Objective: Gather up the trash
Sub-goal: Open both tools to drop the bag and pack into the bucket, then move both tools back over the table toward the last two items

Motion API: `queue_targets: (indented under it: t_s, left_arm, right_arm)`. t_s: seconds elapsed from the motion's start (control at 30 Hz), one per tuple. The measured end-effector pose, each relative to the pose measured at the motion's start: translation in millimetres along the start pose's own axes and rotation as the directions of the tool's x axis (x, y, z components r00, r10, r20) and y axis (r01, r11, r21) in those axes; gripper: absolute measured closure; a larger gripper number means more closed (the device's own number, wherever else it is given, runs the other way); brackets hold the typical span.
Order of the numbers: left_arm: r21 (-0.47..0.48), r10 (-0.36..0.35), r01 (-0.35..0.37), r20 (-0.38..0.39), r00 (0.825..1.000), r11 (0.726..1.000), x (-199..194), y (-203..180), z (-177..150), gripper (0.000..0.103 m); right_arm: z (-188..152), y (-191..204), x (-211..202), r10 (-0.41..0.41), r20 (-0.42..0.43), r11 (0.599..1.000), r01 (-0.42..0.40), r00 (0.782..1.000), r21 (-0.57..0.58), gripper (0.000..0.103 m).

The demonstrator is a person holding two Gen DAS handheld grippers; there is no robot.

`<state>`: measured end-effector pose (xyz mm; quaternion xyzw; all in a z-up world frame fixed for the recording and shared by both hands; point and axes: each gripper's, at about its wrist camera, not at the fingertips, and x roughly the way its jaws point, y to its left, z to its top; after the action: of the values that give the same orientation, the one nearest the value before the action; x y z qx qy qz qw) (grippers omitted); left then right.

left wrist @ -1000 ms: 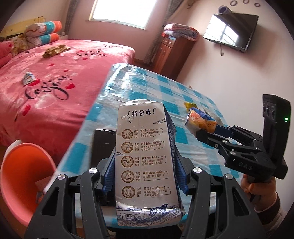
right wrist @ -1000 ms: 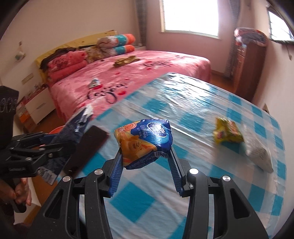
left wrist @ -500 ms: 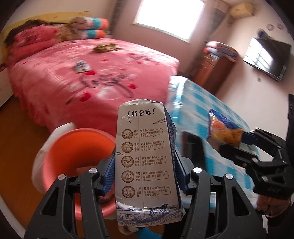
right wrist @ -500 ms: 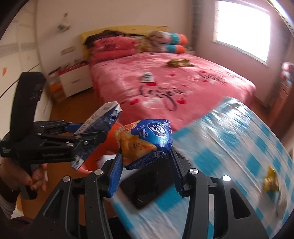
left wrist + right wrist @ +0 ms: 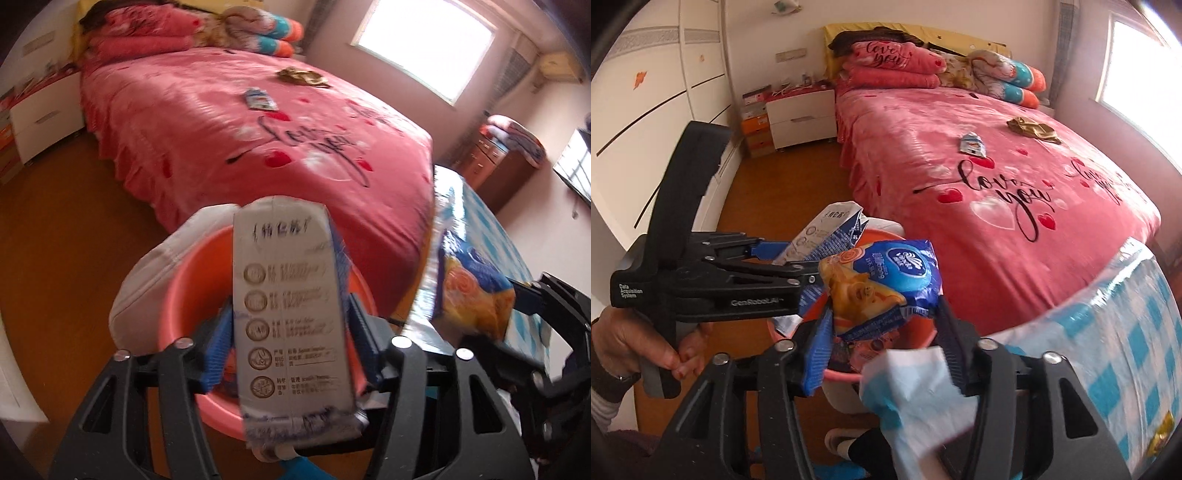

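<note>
Left wrist view: the left gripper (image 5: 286, 350) has just widened its jaws, pads now clear of the milk carton (image 5: 291, 317) between them, above the orange bin (image 5: 177, 295). The right gripper (image 5: 882, 336) jaws have likewise just opened; the snack packet (image 5: 882, 288) sits loose between them over the bin. A second ago both hovered over the checked tabletop (image 5: 1137, 332); behind the bin lies the pink bed (image 5: 258, 140).
</note>
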<state>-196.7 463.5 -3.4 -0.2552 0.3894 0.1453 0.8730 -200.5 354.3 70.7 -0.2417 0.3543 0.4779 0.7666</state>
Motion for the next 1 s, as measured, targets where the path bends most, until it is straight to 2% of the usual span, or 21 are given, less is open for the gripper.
queue_targets:
  t_s: [0.13,0.33,0.6,0.8,1.0]
  left_arm:
    - [-0.014,0.058,-0.058,-0.007,0.998,0.998,6,10,-1,0.028]
    - [0.007,0.075,-0.075,0.002,0.997,0.997,3,2,-1,0.023]
    - [0.058,0.039,-0.04,0.02,0.999,0.998,-7,-27,0,0.018]
    - [0.103,0.004,-0.007,0.028,1.0,0.995,-13,-55,-1,0.016]
    - [0.142,-0.029,0.024,0.035,0.999,0.99,-19,-86,-2,0.013]
  right_arm:
    - [-3,-7,-2,0.001,0.023,0.999,-0.002,1.0,0.05,0.025]
    - [-16,-32,-27,-0.028,0.073,0.986,0.016,0.997,0.165,0.013]
    - [-46,-66,-67,-0.06,0.148,0.947,0.01,0.987,0.32,0.01]
    - [-77,-91,-80,-0.06,0.16,0.893,-0.019,0.985,0.45,0.01]
    - [-102,-107,-95,-0.094,0.18,0.853,-0.014,0.979,0.522,0.01]
